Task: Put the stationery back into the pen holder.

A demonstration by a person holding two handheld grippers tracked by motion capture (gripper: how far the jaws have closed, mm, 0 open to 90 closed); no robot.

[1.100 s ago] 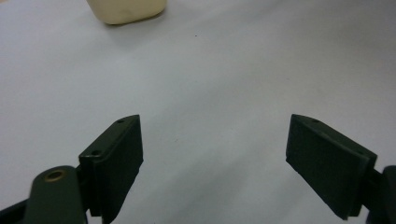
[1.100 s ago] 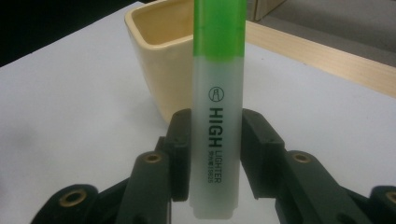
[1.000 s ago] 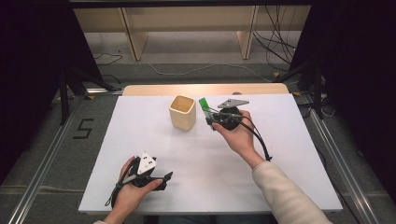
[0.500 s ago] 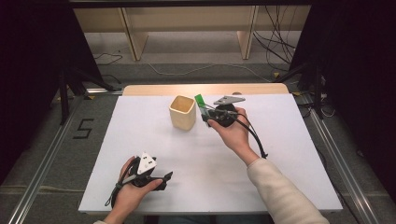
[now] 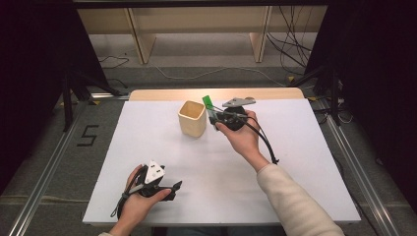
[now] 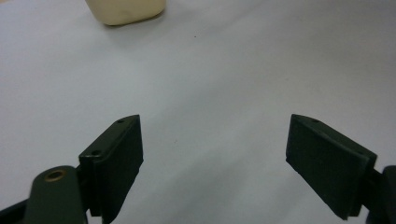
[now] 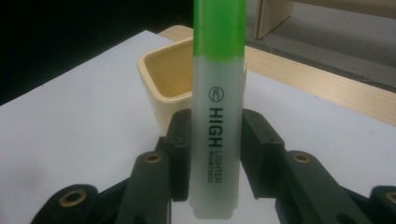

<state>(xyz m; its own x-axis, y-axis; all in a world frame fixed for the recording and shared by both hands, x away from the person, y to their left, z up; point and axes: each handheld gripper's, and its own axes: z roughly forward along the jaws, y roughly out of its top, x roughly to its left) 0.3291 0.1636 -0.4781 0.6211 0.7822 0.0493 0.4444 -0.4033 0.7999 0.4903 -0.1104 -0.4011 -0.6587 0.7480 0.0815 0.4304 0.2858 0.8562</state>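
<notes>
- gripping done: the right claw (image 7: pixel 212 186) clamps a green highlighter (image 7: pixel 217 116) upright, just right of the cream cup (image 5: pixel 192 118).
- left: dropping it in; left claw (image 5: pixel 162 189) idles wide open on the near worktop (image 5: pixel 295 196).

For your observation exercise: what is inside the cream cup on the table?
The cream cup shows a bare inner wall and nothing standing in it. Its bottom is hidden by the rim. The green highlighter is outside it, clamped in the right claw.
</notes>
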